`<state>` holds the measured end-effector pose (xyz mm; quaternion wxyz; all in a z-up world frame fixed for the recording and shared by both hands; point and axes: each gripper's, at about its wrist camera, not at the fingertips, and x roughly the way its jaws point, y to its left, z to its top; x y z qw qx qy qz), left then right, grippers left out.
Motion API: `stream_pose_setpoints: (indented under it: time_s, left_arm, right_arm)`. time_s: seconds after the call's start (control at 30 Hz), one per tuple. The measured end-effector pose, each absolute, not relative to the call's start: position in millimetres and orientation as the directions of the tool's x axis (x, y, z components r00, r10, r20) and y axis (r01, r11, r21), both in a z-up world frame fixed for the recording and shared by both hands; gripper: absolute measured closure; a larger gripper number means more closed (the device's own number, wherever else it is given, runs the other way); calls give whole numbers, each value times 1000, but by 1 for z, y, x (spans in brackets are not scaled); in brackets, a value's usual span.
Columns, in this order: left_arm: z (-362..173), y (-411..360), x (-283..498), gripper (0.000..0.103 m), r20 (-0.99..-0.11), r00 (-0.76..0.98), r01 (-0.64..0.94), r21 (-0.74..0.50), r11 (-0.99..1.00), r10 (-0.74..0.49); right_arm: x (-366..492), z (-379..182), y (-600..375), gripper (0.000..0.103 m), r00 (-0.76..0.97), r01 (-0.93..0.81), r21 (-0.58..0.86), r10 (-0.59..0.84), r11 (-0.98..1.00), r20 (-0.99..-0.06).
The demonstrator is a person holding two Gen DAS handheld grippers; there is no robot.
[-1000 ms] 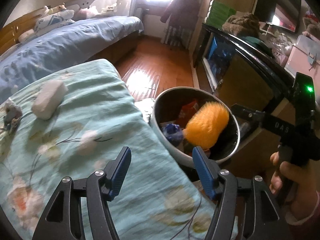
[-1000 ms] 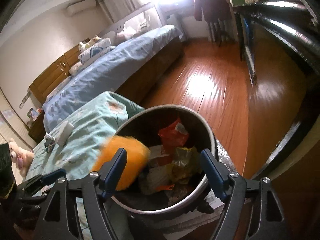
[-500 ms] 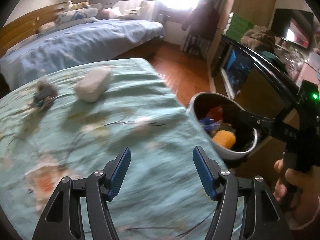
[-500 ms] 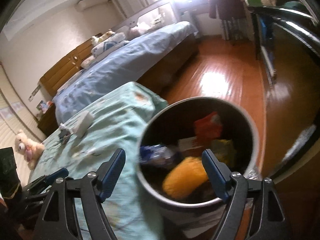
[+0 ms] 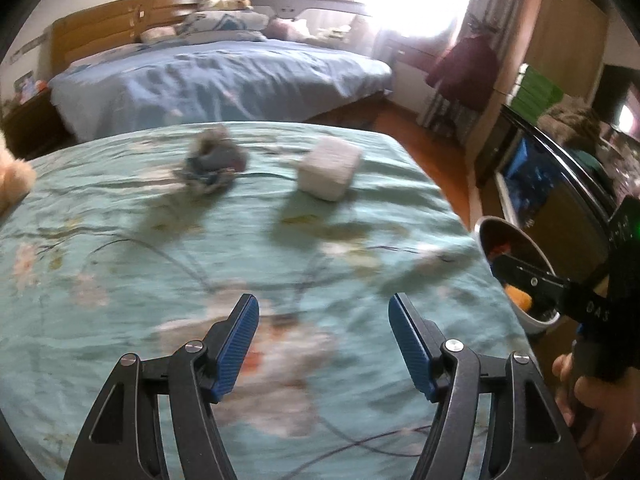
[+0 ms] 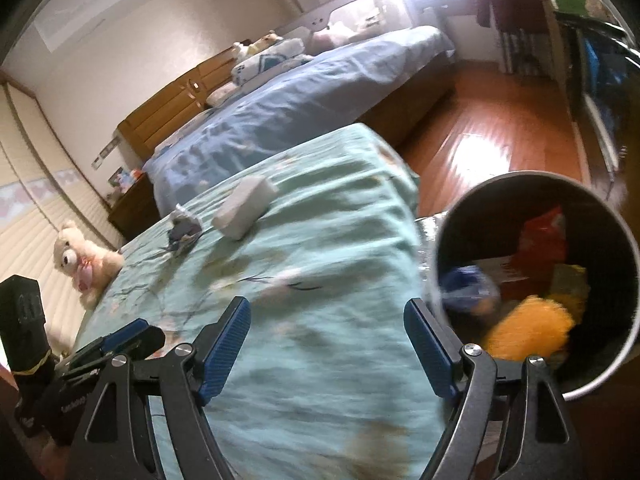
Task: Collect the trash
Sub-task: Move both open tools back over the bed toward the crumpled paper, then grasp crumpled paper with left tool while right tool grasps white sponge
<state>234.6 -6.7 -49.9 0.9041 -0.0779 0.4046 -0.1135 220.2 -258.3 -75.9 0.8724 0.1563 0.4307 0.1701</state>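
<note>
Bedspread [image 5: 120, 240], teal with a flower print, fills the near ground in both views, and a teddy bear [image 6: 86, 262] sits at its far left edge. Right of the bear, toward the far side of the cover, lies a crumpled grey-blue scrap [image 5: 212, 162], and just to its right, apart from it, a white block-shaped wad [image 5: 329, 173]; both look like rubbish not yet picked up. The left gripper [image 5: 323, 350] hovers over the near part of the spread with its blue pads set wide and nothing between them. The right gripper [image 6: 327, 347] is likewise wide and empty, low over the right edge of the cover. Farther right stands the bin [image 6: 600, 376], a round metal can on the floor just beside the bed, holding an orange fuzzy lump [image 6: 532, 330], a red wrapper [image 6: 544, 236] and other scraps. The step in hand seems to be turning from the bin toward the remaining litter. The next move probably calls for reaching across the soft, wrinkled cloth to the scrap or the wad and closing on it without pinching the fabric. Beyond lies a second bed [image 5: 224, 76] with a blue cover, a wooden floor [image 6: 500, 136], and a bright window at the far end.
</note>
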Motion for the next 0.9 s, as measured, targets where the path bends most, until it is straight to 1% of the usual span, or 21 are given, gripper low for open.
stream_pose_setpoints:
  time_s: [0.2,0.43,0.53,0.9]
  left_arm:
    - [-50,17,243,36,-722,653,90,-223,971,-226]
    - [-49,36,254,36,-709,675,66,-217,974,-204]
    - [-49,42,262,36,-713,681,38,-192,981,-167]
    - [-57,61,308,35,-717,683,5,-190,982,-142]
  right_arm:
    - [230,-77,-233,23,553,-191,435,463,880,-693]
    - [249,-78,-203,23,532,-224,439,487,870,-693]
    - [258,-79,-193,23,528,-234,436,490,869,-694]
    - [296,-87,-165,23,526,-232,448,499,863,-689]
